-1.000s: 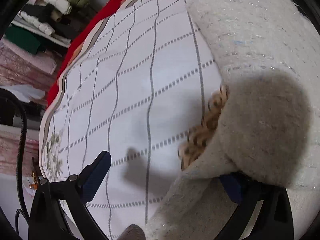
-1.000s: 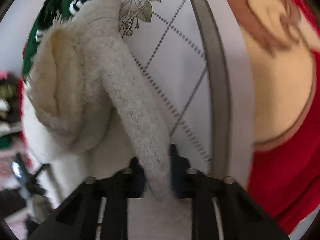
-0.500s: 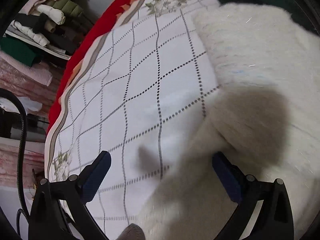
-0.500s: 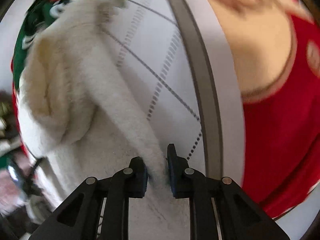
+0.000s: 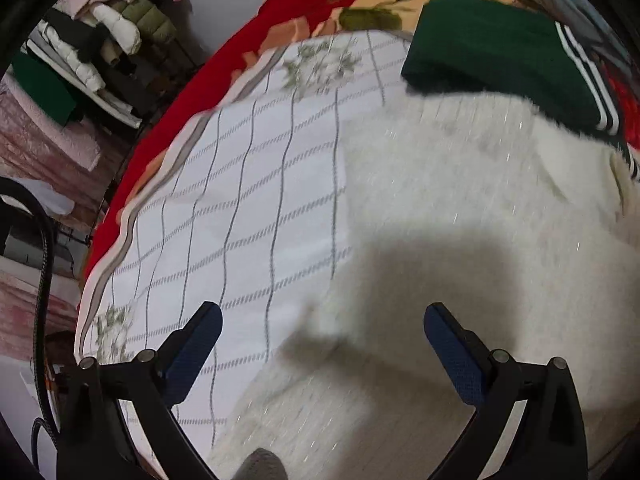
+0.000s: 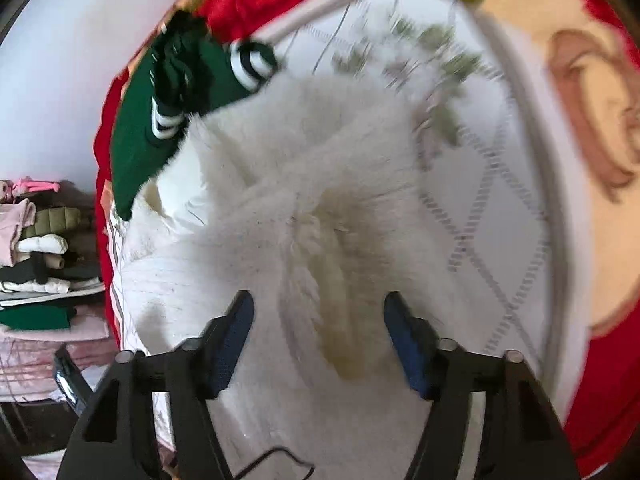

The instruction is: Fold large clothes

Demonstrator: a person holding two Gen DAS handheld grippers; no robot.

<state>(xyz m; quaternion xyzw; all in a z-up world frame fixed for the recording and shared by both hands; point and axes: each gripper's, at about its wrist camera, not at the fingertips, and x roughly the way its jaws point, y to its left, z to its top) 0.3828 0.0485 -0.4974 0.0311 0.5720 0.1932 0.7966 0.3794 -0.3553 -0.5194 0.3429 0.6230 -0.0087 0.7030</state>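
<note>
A fluffy white garment point(image 5: 460, 208) lies on the white checked bedsheet point(image 5: 256, 184), folded into a thick heap in the right wrist view point(image 6: 304, 216). My left gripper point(image 5: 322, 344) is open and empty, hovering over the garment's left edge. My right gripper point(image 6: 318, 340) is open and empty, just above the garment's folded fold. A folded green garment with white stripes point(image 5: 500, 48) lies at the far end of the sheet, touching the white one; it also shows in the right wrist view point(image 6: 160, 112).
A red patterned blanket point(image 5: 192, 92) lies under the sheet and borders it, also at the right point(image 6: 592, 400). Stacks of folded clothes point(image 5: 92, 40) stand on shelves to the left, also seen in the right wrist view point(image 6: 36, 256).
Both grippers let go of the white garment and opened. The lifted sleeve and fold dropped flat onto the garment, and both grippers drew back from it.
</note>
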